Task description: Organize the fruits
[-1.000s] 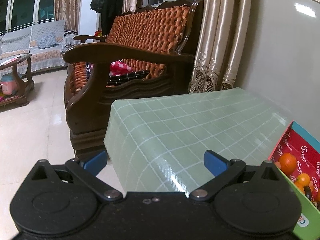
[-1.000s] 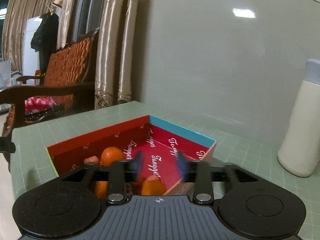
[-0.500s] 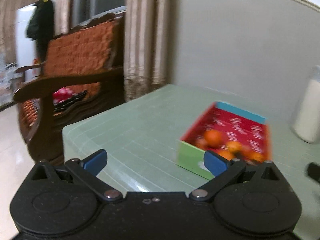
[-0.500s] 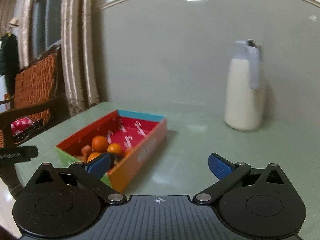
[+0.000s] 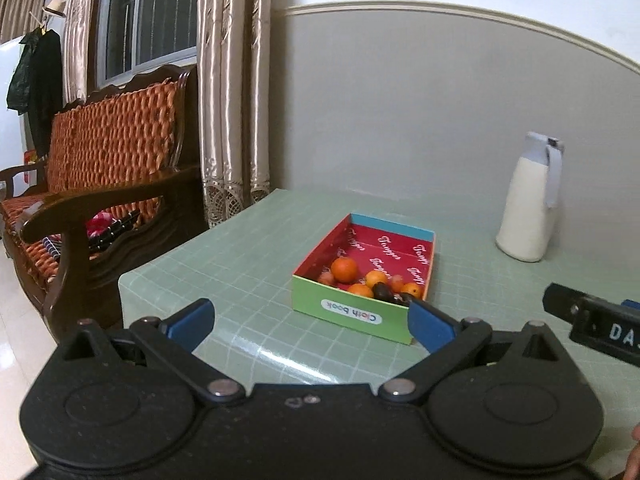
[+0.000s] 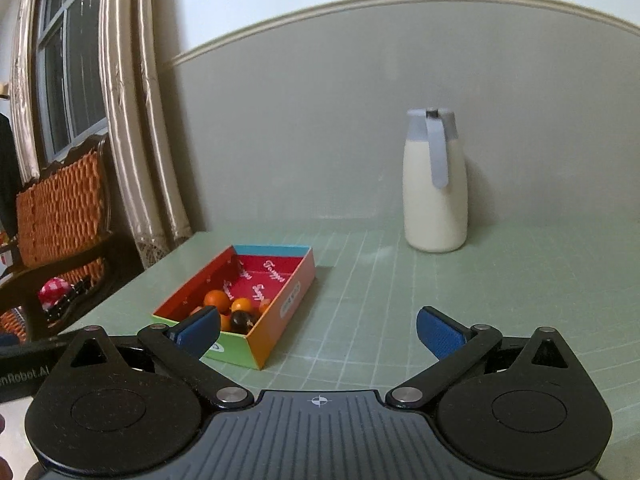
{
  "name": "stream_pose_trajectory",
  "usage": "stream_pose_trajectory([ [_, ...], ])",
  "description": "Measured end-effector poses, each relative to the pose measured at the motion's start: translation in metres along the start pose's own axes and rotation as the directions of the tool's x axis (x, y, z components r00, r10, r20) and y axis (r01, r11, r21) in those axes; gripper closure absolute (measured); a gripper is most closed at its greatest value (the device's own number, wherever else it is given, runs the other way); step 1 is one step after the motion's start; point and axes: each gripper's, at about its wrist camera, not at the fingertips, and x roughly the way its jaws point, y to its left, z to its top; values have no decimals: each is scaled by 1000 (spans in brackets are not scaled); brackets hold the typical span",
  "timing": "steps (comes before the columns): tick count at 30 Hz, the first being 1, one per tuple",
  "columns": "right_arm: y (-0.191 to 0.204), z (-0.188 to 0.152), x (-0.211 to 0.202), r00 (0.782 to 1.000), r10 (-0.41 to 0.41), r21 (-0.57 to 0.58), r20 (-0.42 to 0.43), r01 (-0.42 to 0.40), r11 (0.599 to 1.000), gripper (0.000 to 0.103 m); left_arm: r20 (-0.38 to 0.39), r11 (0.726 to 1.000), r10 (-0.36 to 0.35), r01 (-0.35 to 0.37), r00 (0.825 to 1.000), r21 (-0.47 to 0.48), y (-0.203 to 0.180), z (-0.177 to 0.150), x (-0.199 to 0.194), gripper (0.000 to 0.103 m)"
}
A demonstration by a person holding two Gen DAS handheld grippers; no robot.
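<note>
A shallow cardboard box (image 5: 352, 312) with a red inside and a green front wall sits on the green gridded table (image 5: 248, 264). It holds several small oranges (image 5: 344, 270) and a few dark fruits (image 5: 382, 291). The box also shows in the right wrist view (image 6: 280, 320) with oranges (image 6: 216, 298) and a dark fruit (image 6: 240, 319). My left gripper (image 5: 310, 322) is open and empty, held back from the box's near end. My right gripper (image 6: 318, 330) is open and empty, to the right of the box. The right gripper's body shows in the left wrist view (image 5: 596, 322).
A white bottle with a grey lid (image 6: 435, 182) stands at the back of the table by the wall; it also shows in the left wrist view (image 5: 530, 204). A wooden bench with orange cushions (image 5: 100, 184) and curtains (image 5: 232, 100) stand left of the table.
Both grippers have pulled back and up from the box. The right gripper's jaws went from narrow over the fruit to wide open. The left view swung right onto the box.
</note>
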Motion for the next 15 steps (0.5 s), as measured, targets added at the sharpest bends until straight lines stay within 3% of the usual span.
stream_pose_trajectory([
  [15, 12, -5, -1, 1000, -7, -30, -7, 7, 1000, 0, -14, 1000, -7, 7, 1000, -7, 8, -1, -1, 6],
])
